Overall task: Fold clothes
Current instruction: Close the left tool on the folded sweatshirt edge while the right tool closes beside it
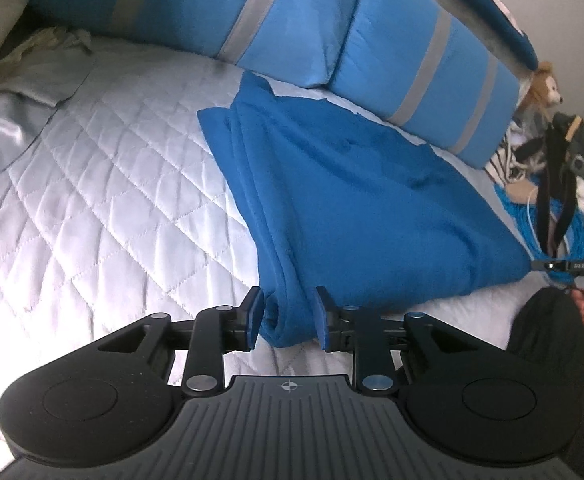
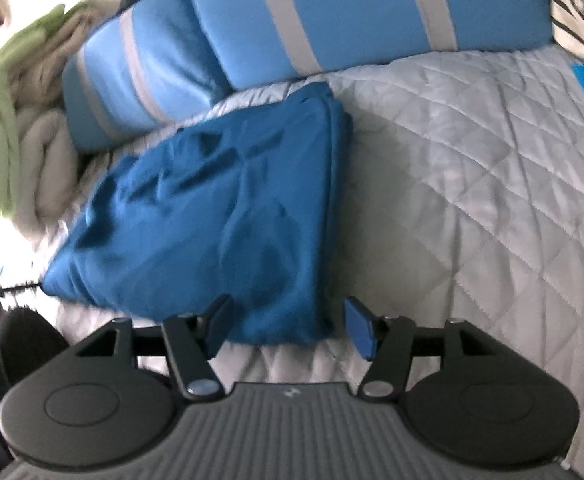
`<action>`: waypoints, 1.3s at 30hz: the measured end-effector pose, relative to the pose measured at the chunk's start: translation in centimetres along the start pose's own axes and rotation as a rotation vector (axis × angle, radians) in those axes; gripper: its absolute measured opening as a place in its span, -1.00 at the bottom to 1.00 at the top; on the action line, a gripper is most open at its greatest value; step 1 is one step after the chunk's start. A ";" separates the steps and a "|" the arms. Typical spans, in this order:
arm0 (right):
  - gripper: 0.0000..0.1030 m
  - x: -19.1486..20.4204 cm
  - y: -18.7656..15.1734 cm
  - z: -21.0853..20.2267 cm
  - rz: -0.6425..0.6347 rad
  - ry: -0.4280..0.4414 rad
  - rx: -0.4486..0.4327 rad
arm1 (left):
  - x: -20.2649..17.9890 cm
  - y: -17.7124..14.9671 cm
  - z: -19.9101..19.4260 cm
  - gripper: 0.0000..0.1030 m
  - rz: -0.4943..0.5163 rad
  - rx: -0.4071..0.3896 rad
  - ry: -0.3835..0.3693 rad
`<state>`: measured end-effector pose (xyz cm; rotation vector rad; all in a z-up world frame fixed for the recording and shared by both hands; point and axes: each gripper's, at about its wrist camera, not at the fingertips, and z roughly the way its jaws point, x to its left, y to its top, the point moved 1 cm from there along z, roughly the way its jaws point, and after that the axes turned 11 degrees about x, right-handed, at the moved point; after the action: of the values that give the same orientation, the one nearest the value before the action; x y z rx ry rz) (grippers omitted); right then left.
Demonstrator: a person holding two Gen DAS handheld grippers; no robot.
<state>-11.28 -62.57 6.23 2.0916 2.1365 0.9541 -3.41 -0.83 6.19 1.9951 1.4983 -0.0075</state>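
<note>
A blue garment (image 1: 352,200) lies folded on the white quilted bed (image 1: 111,184), its far end against the blue pillows. In the left wrist view my left gripper (image 1: 287,316) is open, its blue pads on either side of the garment's near left corner, where the cloth bunches into a roll. In the right wrist view the same blue garment (image 2: 227,208) shows creased, and my right gripper (image 2: 287,328) is open wide around its near right corner. The left finger partly covers the cloth edge. Neither gripper pinches the cloth.
Two light-blue pillows with grey stripes (image 1: 424,80) (image 2: 332,12) line the head of the bed. A grey sheet (image 1: 11,108) lies far left. A stuffed toy (image 1: 540,88), straps and clutter sit at the right. A green and beige blanket pile (image 2: 19,128) lies at the left.
</note>
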 end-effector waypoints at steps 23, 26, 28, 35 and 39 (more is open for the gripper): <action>-0.88 -1.0 0.1 -0.6 0.024 -0.068 -0.079 | -0.9 1.1 -0.4 -0.84 0.176 0.047 0.191; -0.88 -1.0 -0.2 -0.6 0.027 -0.066 -0.076 | -0.8 0.8 -0.5 -0.84 0.173 0.050 0.182; -0.88 -1.1 -0.3 -0.6 0.028 -0.064 -0.075 | -0.7 0.5 -0.6 -0.84 0.171 0.051 0.176; -0.88 -1.1 -0.3 -0.5 0.030 -0.063 -0.075 | -0.7 0.2 -0.7 -0.84 0.176 0.057 0.176; -0.88 -1.2 -0.3 -0.4 0.031 -0.065 -0.073 | -0.7 0.1 -0.8 -0.84 0.171 0.057 0.171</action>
<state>-11.60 -63.79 5.92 2.0972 2.0130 0.9383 -3.82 -1.06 7.13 2.2112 1.4395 0.1985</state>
